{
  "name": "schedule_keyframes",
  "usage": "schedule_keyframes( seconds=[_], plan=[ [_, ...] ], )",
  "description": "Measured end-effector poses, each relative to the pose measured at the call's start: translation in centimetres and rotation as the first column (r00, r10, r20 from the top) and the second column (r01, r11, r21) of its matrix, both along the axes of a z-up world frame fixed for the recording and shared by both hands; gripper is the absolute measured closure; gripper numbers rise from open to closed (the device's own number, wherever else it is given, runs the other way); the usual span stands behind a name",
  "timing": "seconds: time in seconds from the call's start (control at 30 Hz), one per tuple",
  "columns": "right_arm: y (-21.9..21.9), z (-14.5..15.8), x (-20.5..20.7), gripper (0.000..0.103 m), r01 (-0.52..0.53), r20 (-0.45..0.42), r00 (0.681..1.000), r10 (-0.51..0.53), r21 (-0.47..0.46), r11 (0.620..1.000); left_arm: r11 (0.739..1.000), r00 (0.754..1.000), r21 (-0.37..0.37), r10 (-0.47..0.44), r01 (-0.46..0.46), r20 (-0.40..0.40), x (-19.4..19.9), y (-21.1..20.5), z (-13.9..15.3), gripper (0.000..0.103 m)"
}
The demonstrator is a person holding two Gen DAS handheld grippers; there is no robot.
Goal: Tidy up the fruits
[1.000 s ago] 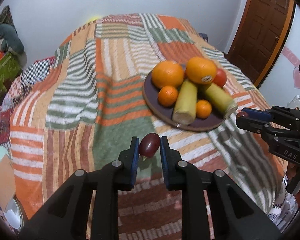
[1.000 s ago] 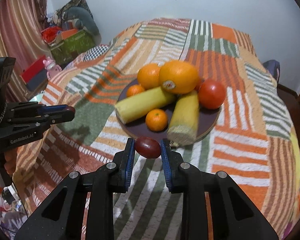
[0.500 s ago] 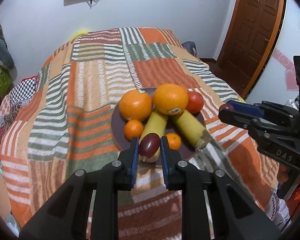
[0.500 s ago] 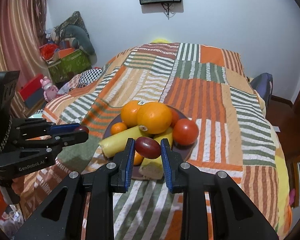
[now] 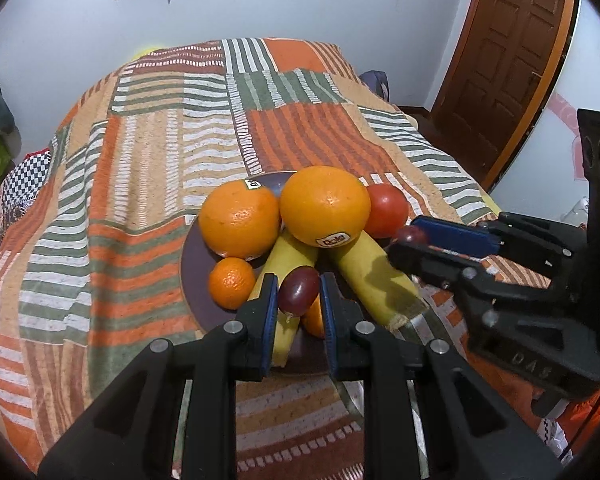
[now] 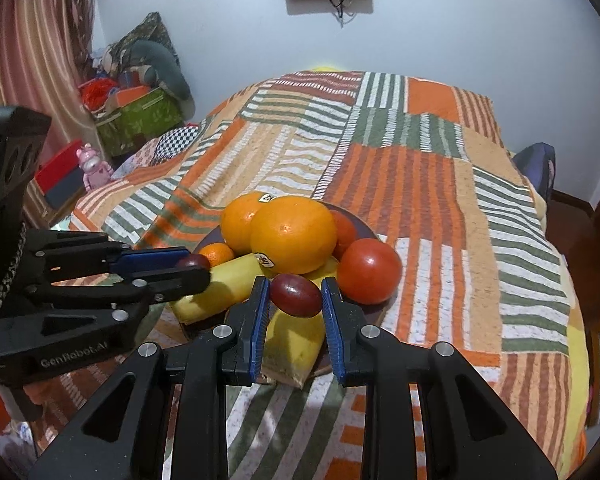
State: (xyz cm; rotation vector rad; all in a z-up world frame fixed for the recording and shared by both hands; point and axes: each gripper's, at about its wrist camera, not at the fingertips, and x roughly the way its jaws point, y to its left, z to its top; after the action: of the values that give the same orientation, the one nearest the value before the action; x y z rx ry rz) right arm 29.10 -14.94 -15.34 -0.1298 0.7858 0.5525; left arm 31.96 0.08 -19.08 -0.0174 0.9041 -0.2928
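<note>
The left tool [image 5: 299, 294] pinches a dark grape [image 5: 299, 291]. The right tool [image 6: 294, 295] pinches another grape [image 6: 295, 294]. Both hang over the plate [image 5: 189, 264] of fruit on the bed [image 5: 140, 160].

Plate [image 5: 188, 280] crowded: two big oranges [image 5: 324, 210] stacked over bananas [image 5: 374, 276], tomato [image 6: 369, 271] at its right edge. My right tongs [image 5: 404, 240] close beside my left tongs [image 5: 298, 290]. Bedspread [image 6: 420, 184] beyond the plate lies open.
</note>
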Motion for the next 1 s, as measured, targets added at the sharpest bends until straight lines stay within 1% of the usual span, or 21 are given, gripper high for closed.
schedule_keyframes(
  seconds=[0.17, 0.4, 0.5, 0.57, 0.63, 0.73, 0.87, 1.0],
  plan=[
    [0.5, -0.7, 0.8, 0.079, -0.028, -0.009, 1.000, 0.028, -0.004, 1.000, 1.000, 1.000, -0.016, 0.012, -0.013, -0.008, 1.2, 0.0, -0.4, 0.082],
    [0.6, -1.9, 1.4, 0.079, -0.047, -0.038, 0.998, 0.047, -0.001, 0.999, 1.000, 1.000, -0.028, 0.003, -0.003, -0.008, 2.0, -0.3, -0.5, 0.083],
    [0.4, -2.0, 1.5, 0.079, -0.041, -0.048, 0.998, 0.042, 0.013, 0.999, 0.999, 1.000, -0.043, 0.002, -0.004, -0.027, 2.3, -0.3, -0.8, 0.082],
    [0.3, -2.1, 1.7, 0.079, -0.039, -0.063, 0.997, 0.041, 0.029, 0.999, 0.999, 0.999, -0.044, 0.007, -0.009, -0.036, 2.5, -0.2, -1.0, 0.080],
    [0.3, -2.1, 1.8, 0.079, -0.037, -0.073, 0.997, 0.040, 0.036, 0.999, 0.999, 0.999, -0.031, 0.020, -0.021, -0.032, 2.4, -0.2, -1.0, 0.073],
    [0.3, -2.0, 1.7, 0.078, -0.035, -0.083, 0.996, 0.038, 0.038, 0.999, 0.998, 0.999, -0.051, 0.017, -0.019, -0.038, 2.3, 0.2, -0.9, 0.071],
    [0.3, -1.4, 1.3, 0.076, -0.034, -0.074, 0.997, 0.037, 0.036, 0.999, 0.999, 1.000, -0.038, 0.023, -0.023, -0.014, 1.4, 0.3, 0.1, 0.071],
    [0.2, -0.1, 0.6, 0.075, -0.026, -0.049, 0.998, 0.028, 0.035, 0.999, 0.999, 0.998, -0.029, 0.044, -0.042, 0.041, -0.2, 0.8, 2.3, 0.071]
  ],
)
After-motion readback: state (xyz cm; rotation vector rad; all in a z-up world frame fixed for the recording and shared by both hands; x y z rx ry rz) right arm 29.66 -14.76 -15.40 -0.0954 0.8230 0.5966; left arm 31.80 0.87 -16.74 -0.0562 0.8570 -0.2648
